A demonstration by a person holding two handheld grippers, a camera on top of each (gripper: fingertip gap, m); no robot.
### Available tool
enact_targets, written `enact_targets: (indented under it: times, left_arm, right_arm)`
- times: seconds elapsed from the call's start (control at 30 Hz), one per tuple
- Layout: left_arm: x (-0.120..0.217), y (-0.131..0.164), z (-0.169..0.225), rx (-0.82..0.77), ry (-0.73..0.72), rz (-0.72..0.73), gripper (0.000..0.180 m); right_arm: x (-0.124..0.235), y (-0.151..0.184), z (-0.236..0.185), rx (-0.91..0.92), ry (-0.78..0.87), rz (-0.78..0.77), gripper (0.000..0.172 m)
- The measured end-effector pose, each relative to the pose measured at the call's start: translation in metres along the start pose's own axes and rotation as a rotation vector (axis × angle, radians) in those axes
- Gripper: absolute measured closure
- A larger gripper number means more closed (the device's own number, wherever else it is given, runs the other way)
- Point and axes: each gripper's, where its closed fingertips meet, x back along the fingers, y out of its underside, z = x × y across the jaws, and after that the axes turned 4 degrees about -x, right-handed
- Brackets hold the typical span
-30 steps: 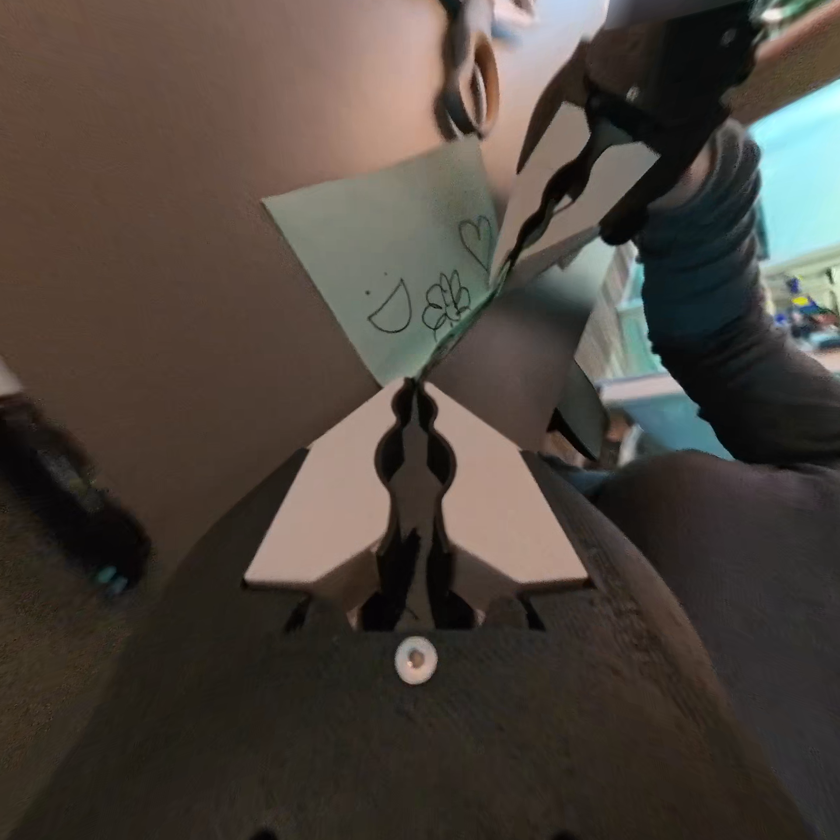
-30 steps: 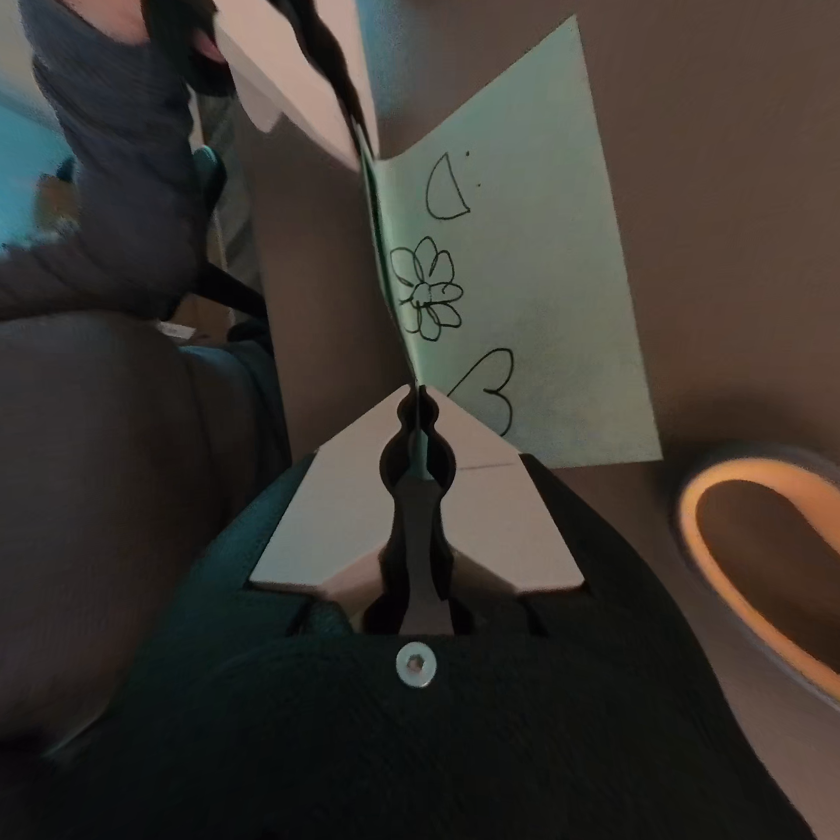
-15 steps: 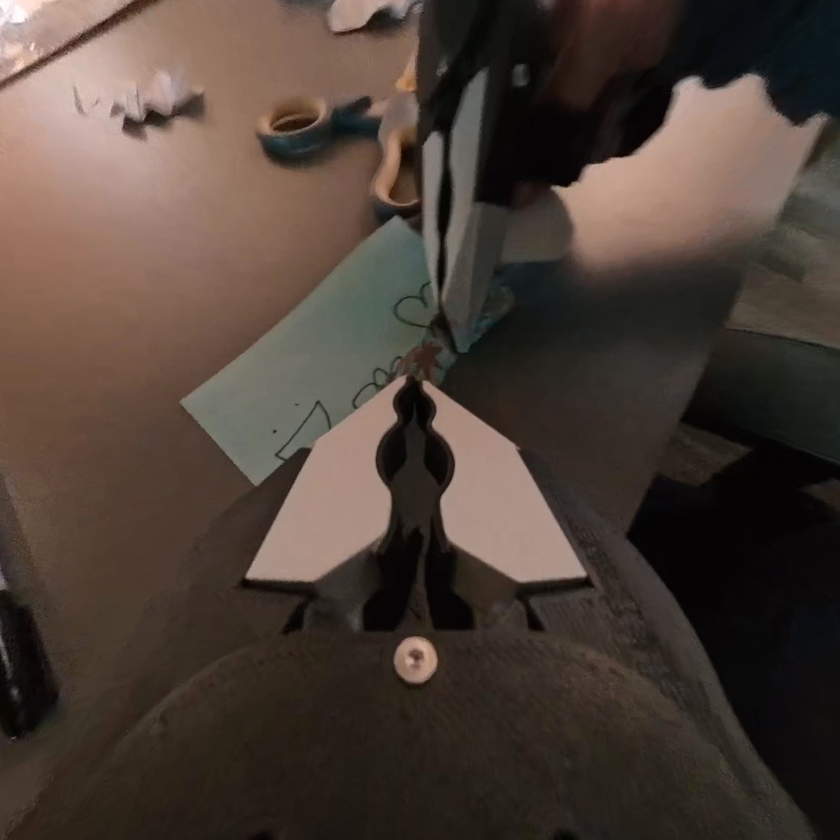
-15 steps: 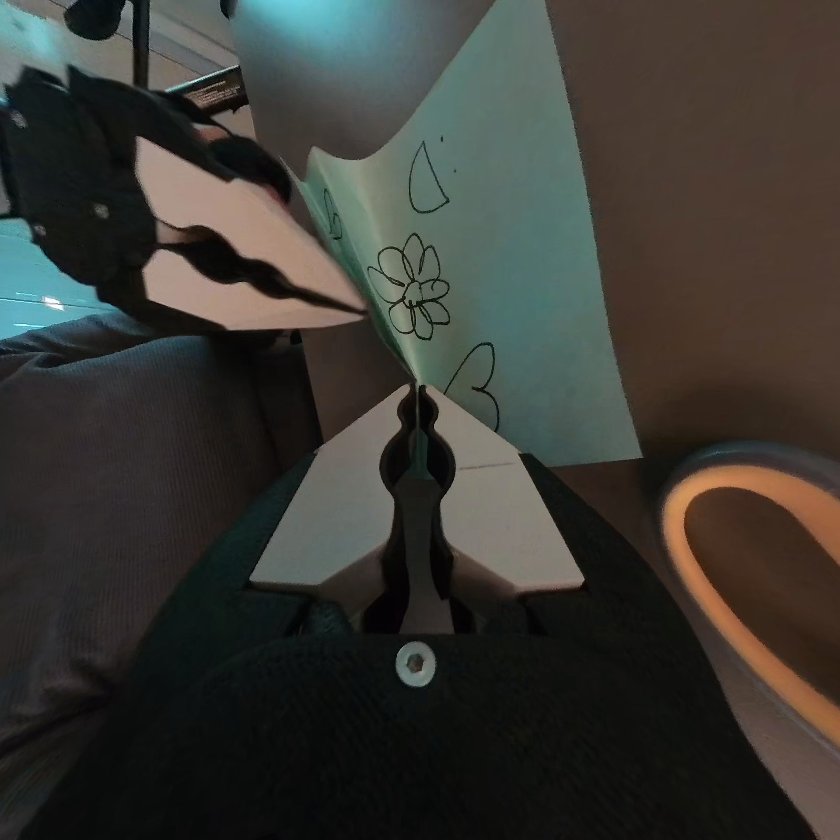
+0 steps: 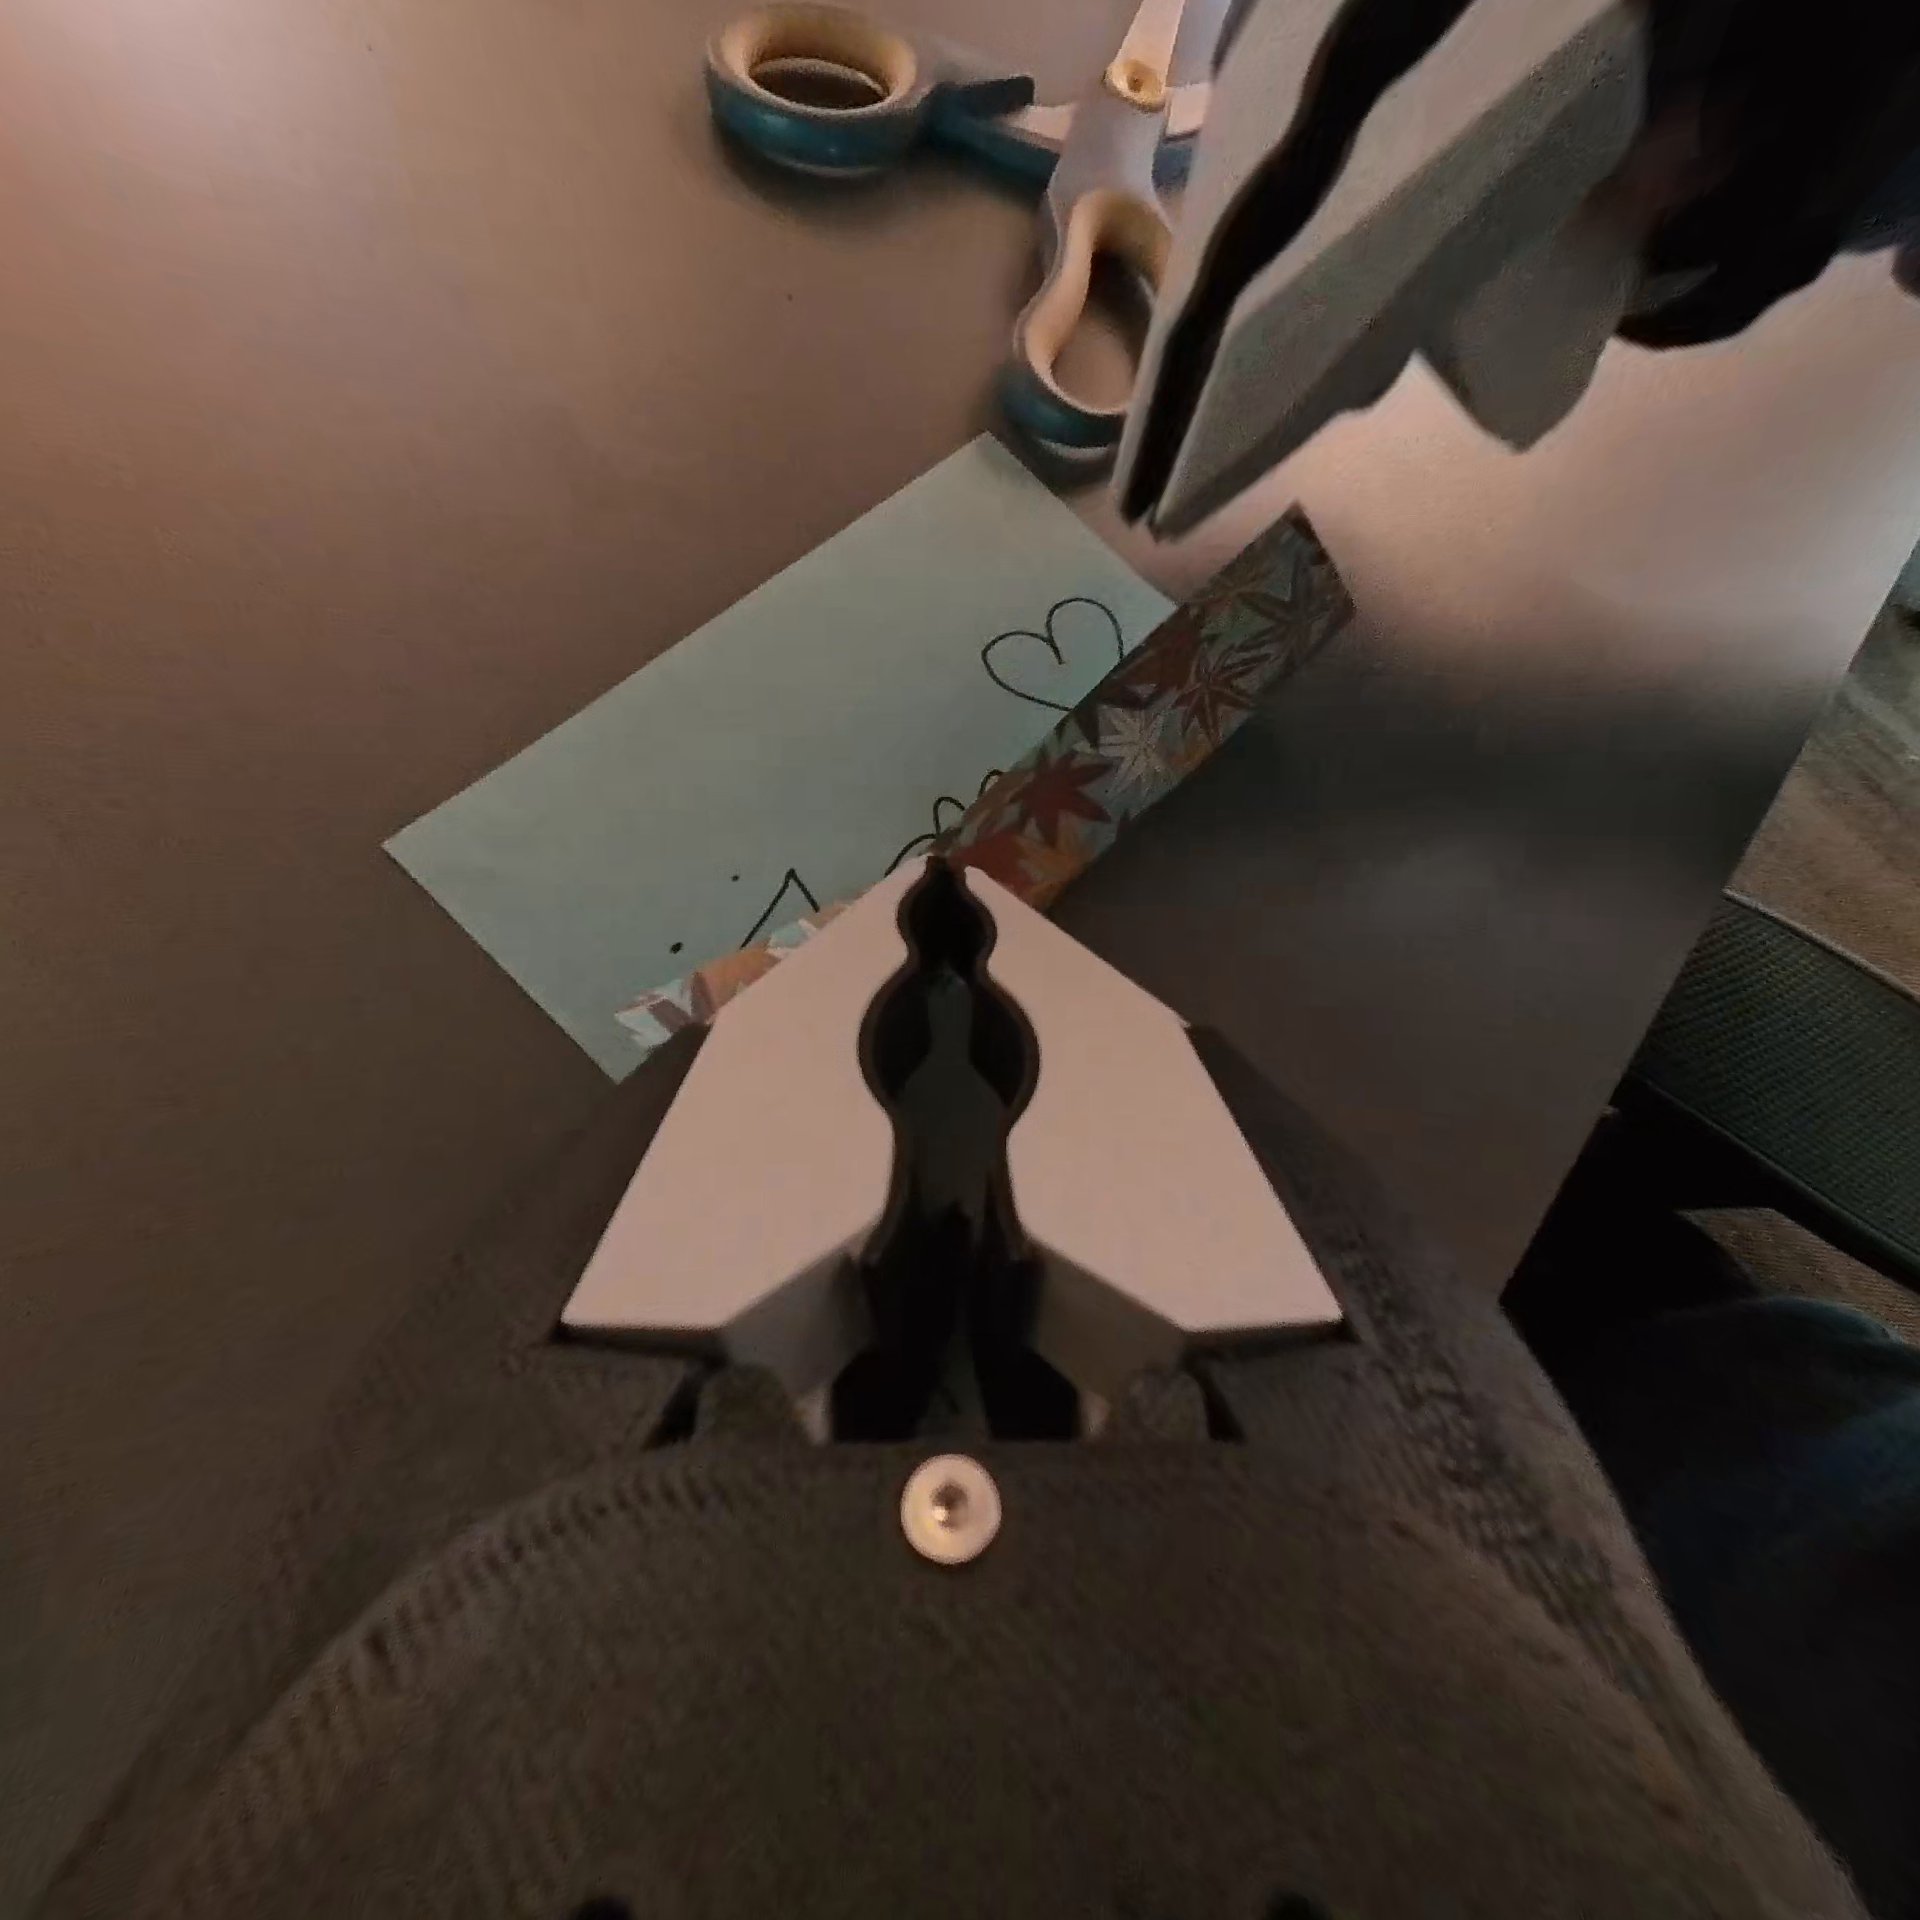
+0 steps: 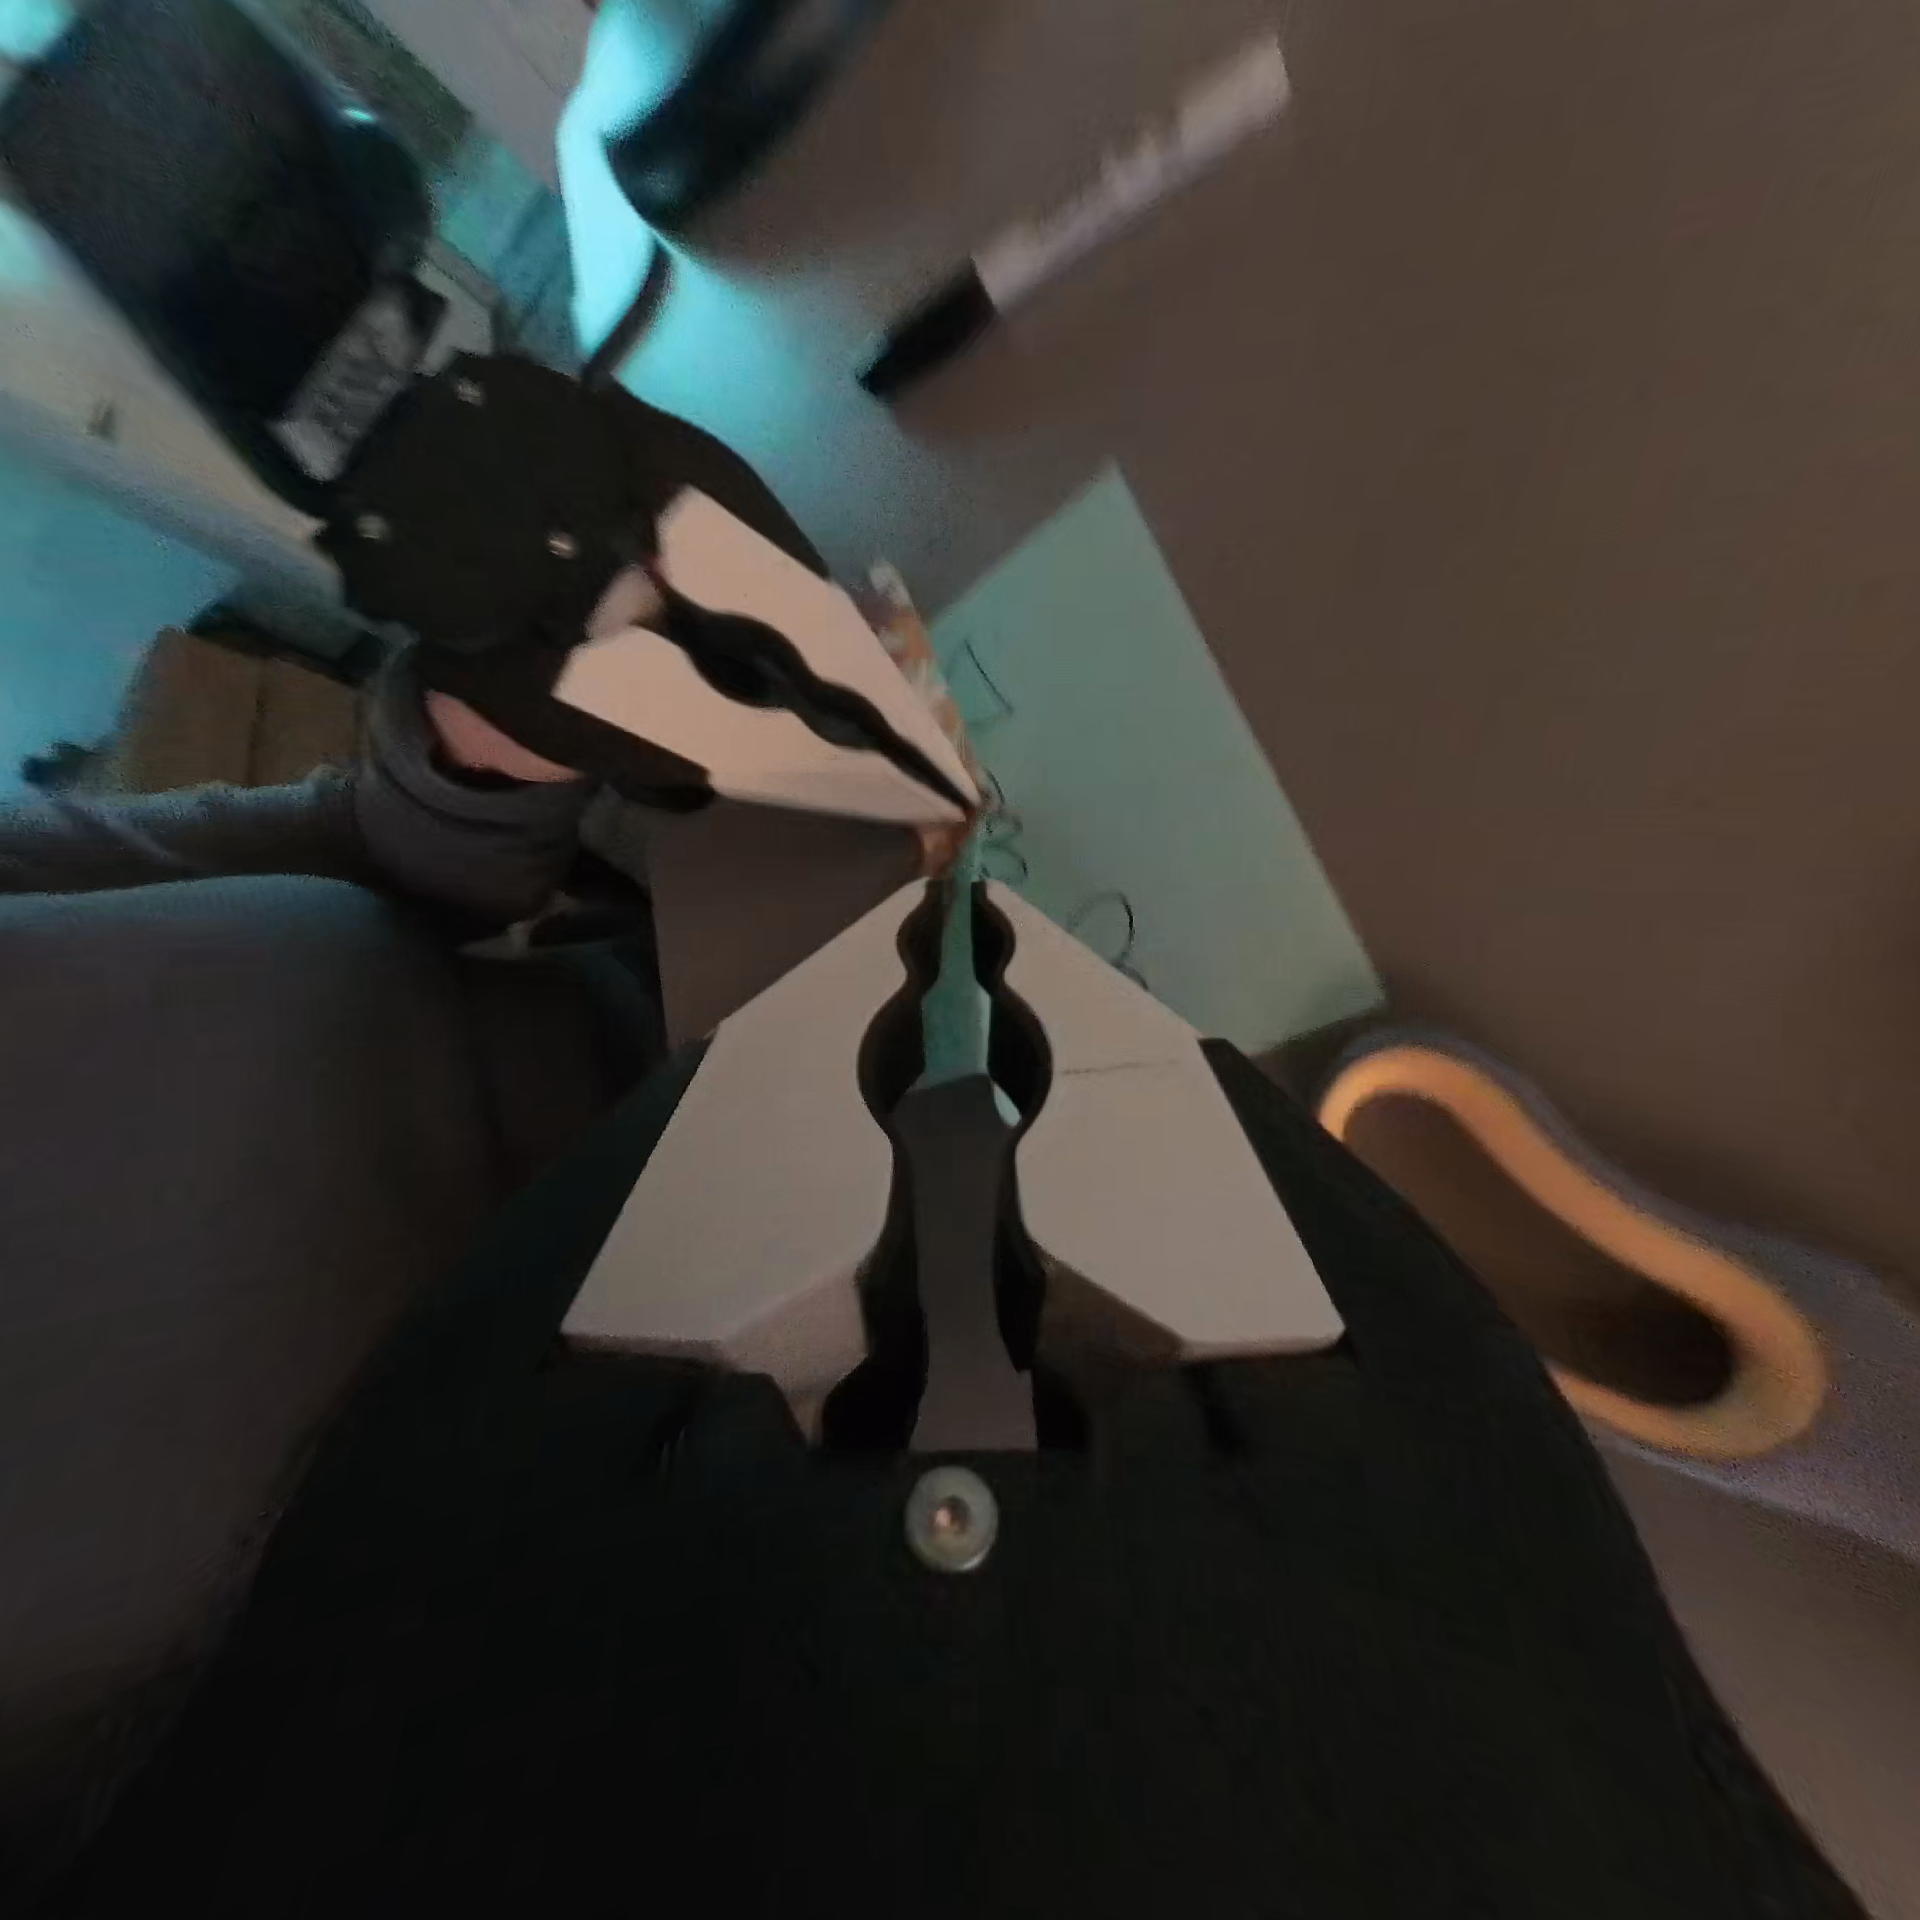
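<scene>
Card (image 5: pixel 748 790) of pale teal paper with pen doodles lies flat on the brown table (image 5: pixel 312 520), just ahead of the left claw (image 5: pixel 940 868). That claw's fingers are pressed together, tips on the leaf-patterned tape (image 5: pixel 1174 707) along the card's near edge. The right claw (image 6: pixel 954 888) shows a teal sliver between 2 nearly closed fingers; I cannot tell whether it is pinched. Scissors (image 5: pixel 1091 270) lie beyond. The card looks light, thin and floppy, best taken by a bare corner.
</scene>
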Motion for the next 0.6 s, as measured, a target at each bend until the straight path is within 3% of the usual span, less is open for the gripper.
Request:
enact_targets:
  times: [0.07, 0.2, 0.37, 0.6]
  left_arm:
    - [0.0, 0.0, 0.0, 0.0, 0.006, 0.0, 0.18]
    - [0.0, 0.0, 0.0, -0.008, 0.015, -0.002, 0.18]
    - [0.001, 0.001, 0.0, -0.024, 0.012, -0.002, 0.18]
    - [0.013, 0.009, -0.012, 0.048, 0.029, 0.003, 0.18]
  right_arm:
    - [-0.002, -0.007, -0.013, 0.167, -0.021, 0.032, 0.172]
    - [-0.032, 0.008, -0.02, 0.416, -0.026, -0.078, 0.172]
    - [-0.057, 0.028, -0.004, 0.504, 0.025, -0.188, 0.172]
    - [-0.048, 0.033, 0.003, 0.45, 0.055, -0.126, 0.172]
